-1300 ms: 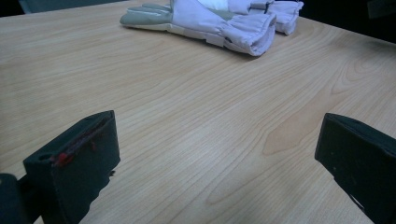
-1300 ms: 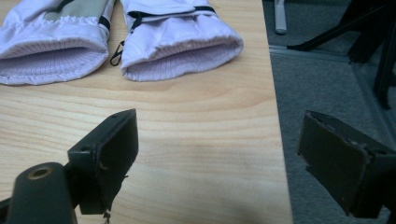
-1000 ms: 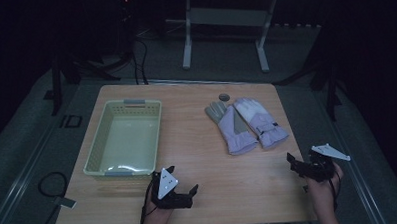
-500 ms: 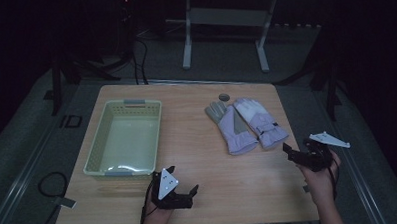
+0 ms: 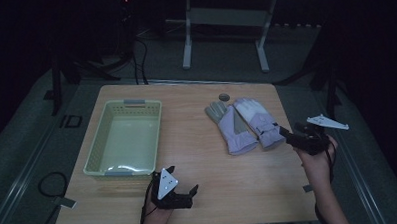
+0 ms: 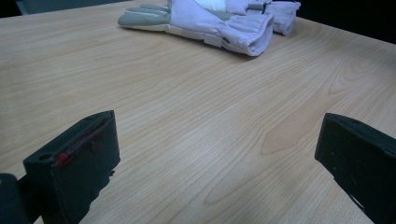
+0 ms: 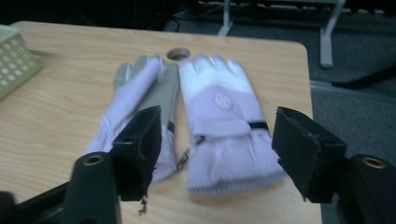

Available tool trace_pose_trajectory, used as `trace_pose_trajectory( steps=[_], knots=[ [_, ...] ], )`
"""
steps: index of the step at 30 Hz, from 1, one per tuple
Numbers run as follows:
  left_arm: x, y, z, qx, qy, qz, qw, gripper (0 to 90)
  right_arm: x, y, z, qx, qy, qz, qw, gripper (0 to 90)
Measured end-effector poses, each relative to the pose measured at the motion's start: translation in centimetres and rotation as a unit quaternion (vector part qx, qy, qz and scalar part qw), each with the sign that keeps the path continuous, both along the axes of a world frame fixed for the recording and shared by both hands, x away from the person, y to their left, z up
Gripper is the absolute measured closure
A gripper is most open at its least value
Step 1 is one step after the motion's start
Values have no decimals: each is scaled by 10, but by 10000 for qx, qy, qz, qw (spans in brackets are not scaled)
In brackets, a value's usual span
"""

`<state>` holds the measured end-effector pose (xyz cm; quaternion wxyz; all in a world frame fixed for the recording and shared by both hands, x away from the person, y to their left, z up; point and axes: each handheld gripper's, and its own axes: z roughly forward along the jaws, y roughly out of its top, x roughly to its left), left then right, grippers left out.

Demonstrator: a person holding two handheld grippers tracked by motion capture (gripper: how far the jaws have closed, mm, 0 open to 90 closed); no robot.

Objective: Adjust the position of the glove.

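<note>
Gloves (image 5: 243, 124) are the things in hand here: a lilac pair lying flat and side by side on the wooden table (image 5: 214, 191), in its far right part. In the high view their long axes run from the fingertips at the far side, close to a small round hole (image 5: 224, 96), down to the cuffs at the near right. A green basket (image 5: 125, 136) stands well apart on the left half. The right gripper (image 5: 286, 135) is just beside the cuff of the right glove (image 5: 259, 122), so this hand is clearly the nearer one; the glove lies to the far left of its tips. The left gripper (image 5: 181, 186) rests low at the near edge, well apart from the pair, with its jaws wide and nothing between them.

In the left gripper view the two black jaws stand far apart over bare wood. The pair lies far ahead, the left glove (image 6: 205, 21) nearer, its folded cuff turned toward the camera.

In the right gripper view the right glove (image 7: 224, 126) lies straight ahead and below, cuff nearest and fingers pointing away, so its long axis runs along the line of approach. The jaws have just been closing a little, yet they remain open and hold nothing; the cuff appears in the gap between them, and it seems the pads do not touch it, though the picture is somewhat blurred. The left glove (image 7: 140, 93) is partly behind one jaw. I judge that the coming move is a short descent forward onto that cuff.
</note>
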<state>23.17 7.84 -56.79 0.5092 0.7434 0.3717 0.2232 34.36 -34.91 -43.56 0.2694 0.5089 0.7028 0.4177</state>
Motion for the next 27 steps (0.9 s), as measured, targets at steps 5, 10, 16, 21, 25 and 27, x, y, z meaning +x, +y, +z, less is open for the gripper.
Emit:
trace_pose_trajectory(
  steps=[5,10,16,21,25,27],
  knots=[
    [0,-1,0,31,-11,-34,10000,0,21,15,19,-108,-71,287,9995,341],
    [0,-1,0,34,-12,-42,10000,0,32,28,23,-255,-67,427,9987,356],
    [0,-1,0,16,0,-58,10000,0,48,46,13,-266,169,714,9970,410],
    [0,-1,0,26,7,-137,9999,0,57,57,3,-294,319,847,9955,468],
    [0,-1,0,30,-1,-136,9999,0,64,64,-3,-351,403,1006,9935,533],
    [0,-2,0,39,7,-129,9999,0,69,68,-7,-351,436,1096,9924,539]
  ],
)
